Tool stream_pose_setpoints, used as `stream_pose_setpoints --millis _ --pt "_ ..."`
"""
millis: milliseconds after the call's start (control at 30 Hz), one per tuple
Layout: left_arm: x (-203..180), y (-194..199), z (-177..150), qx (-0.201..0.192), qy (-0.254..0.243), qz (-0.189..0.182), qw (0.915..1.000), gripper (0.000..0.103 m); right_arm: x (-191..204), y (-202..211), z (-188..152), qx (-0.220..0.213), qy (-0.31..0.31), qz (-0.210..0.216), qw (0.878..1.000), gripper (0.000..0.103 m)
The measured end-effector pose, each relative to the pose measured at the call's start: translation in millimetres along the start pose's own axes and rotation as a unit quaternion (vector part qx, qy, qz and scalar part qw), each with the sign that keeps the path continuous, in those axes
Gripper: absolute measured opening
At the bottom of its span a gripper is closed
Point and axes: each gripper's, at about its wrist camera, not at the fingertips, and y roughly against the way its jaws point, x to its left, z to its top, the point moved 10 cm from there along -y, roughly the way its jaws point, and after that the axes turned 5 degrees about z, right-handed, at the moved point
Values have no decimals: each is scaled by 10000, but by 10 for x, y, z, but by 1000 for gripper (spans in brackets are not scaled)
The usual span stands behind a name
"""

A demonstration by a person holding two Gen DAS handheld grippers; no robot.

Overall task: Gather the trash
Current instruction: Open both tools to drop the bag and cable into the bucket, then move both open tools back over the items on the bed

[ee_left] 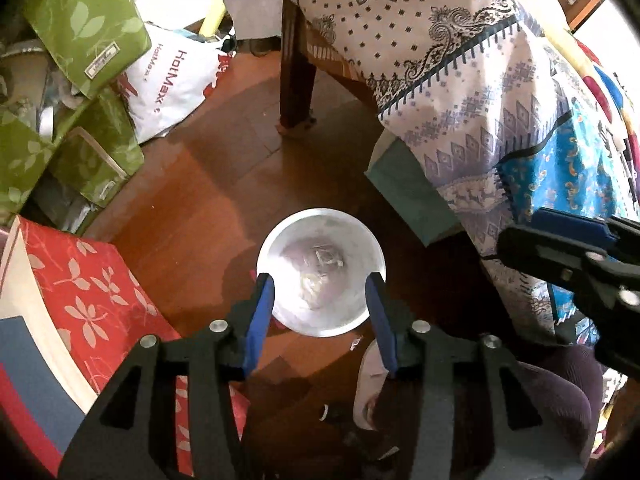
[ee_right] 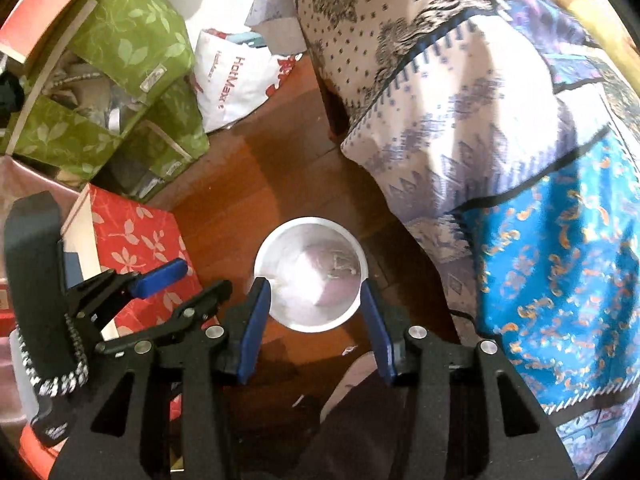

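Note:
A white round trash bin (ee_left: 320, 272) stands on the wooden floor below both grippers, with crumpled clear plastic trash (ee_left: 320, 268) lying in its bottom. It also shows in the right wrist view (ee_right: 310, 274), with the trash (ee_right: 332, 266) inside. My left gripper (ee_left: 320, 280) is open and empty, held high above the bin. My right gripper (ee_right: 314, 284) is open and empty, also above the bin. The right gripper shows at the right edge of the left wrist view (ee_left: 568, 248); the left gripper shows at the left of the right wrist view (ee_right: 160, 284).
A table leg (ee_left: 296, 76) and a hanging patterned tablecloth (ee_left: 460, 80) stand behind and right of the bin. Green fabric boxes (ee_left: 80, 32), a white HotMax bag (ee_left: 168, 80) and a red floral box (ee_left: 88, 292) crowd the left. Small scraps (ee_left: 354, 344) lie on the floor.

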Motion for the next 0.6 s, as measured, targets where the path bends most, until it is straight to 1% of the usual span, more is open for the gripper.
stream_pose_setpoints --millis 167,333,500,600 --pt "-45 232 18 -207 -58 3 9998 47 -10 238 -34 -246 -33 9 9997 43" --pt "-102 619 38 -577 -108 -21 9983 47 27 540 -68 -575 42 -12 9983 43" --pt "-205 1090 78 -1036 -203 -80 9944 47 52 979 -120 -1064 140 -84 9942 43" --pt "-302 1408 107 -1354 -278 -99 9904 47 50 1298 -155 -1415 199 -156 9896 43"
